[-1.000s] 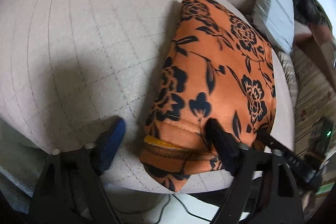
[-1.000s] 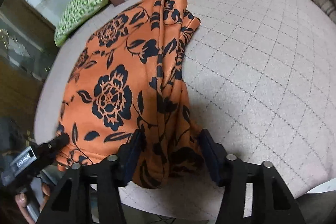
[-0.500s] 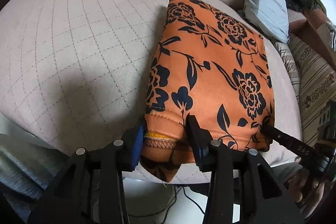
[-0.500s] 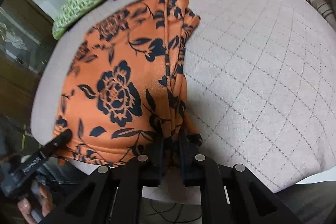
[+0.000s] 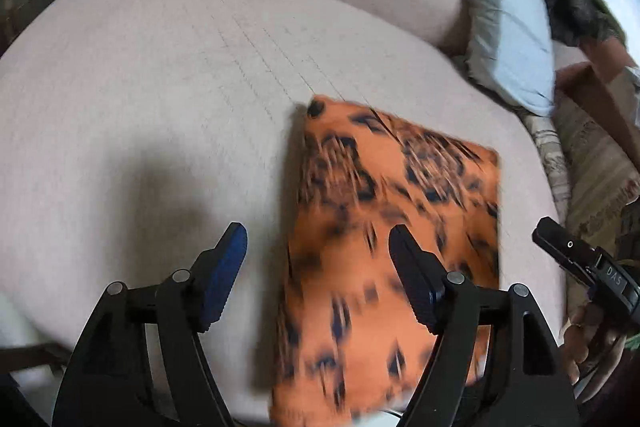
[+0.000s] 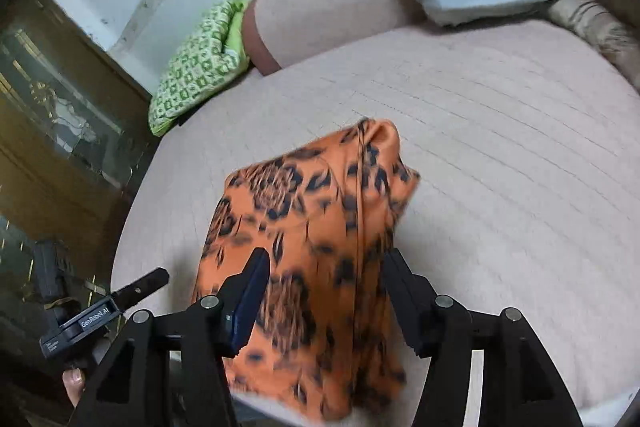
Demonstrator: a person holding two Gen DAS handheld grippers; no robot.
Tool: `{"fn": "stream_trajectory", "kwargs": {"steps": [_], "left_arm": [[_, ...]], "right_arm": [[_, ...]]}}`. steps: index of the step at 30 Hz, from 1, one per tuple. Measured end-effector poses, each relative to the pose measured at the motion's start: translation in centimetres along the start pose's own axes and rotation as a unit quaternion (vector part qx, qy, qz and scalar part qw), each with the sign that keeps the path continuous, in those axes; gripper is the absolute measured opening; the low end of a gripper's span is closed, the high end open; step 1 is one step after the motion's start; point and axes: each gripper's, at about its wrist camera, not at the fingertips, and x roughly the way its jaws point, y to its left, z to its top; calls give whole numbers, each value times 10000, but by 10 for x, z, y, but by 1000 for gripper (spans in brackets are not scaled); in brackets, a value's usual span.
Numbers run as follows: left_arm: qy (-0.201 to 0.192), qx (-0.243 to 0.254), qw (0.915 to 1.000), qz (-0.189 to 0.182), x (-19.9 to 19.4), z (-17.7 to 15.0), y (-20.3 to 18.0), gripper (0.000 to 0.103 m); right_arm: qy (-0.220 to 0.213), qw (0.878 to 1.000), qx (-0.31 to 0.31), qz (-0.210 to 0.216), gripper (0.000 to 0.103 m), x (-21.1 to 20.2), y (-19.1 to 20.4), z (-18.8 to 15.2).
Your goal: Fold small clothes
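Both grippers, left (image 5: 316, 267) and right (image 6: 324, 287), have released the cloth (image 5: 392, 227); fingers spreading apart, empty. Folded cloth overhanging cushion (image 5: 160, 107); regrasping near corners evenly advised.

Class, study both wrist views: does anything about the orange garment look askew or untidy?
Yes. The orange floral garment overhangs the cushion's near edge, and its right side is bunched into a ridge, not flat.
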Motion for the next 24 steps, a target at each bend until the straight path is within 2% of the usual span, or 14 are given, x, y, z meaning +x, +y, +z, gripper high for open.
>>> {"fn": "stream_trajectory", "kwargs": {"steps": [1,3,4,5,6,8,10,14,16,21,24], "left_arm": [[78,15,9999,80,14,12,2,74],[183,274,9988,376,39,25,1,74],[211,359,9983,411,46,27,2,74],[237,341,9984,387,52,28,4,74],[252,150,9993,235,57,28,10,74],[253,-100,9996,-28,62,27,22,71],[372,-133,9992,-98,68,27,25,59],[426,-19,9990,125,74,25,17,59],[308,45,9993,227,68,23,13,59],[-149,376,9977,545,26,-3,3,59],[-427,645,9948,665,0,-33,-4,59]], "right_arm": [[32,10000,-10,-68,54,12,1,9],[121,9998,10,-134,43,39,-2,28],[151,9998,13,-163,37,48,-5,31],[148,9997,29,-214,31,59,-8,35],[137,9996,37,-225,28,63,-10,36],[142,9995,51,-263,15,70,-16,33],[201,9987,5,-459,8,73,-15,31],[385,9916,-505,-1131,7,85,-1,29],[427,9905,-510,-1204,7,89,-2,26],[302,9967,-229,-723,7,45,-2,13],[77,9989,-142,-445,10,13,1,-14]]}}
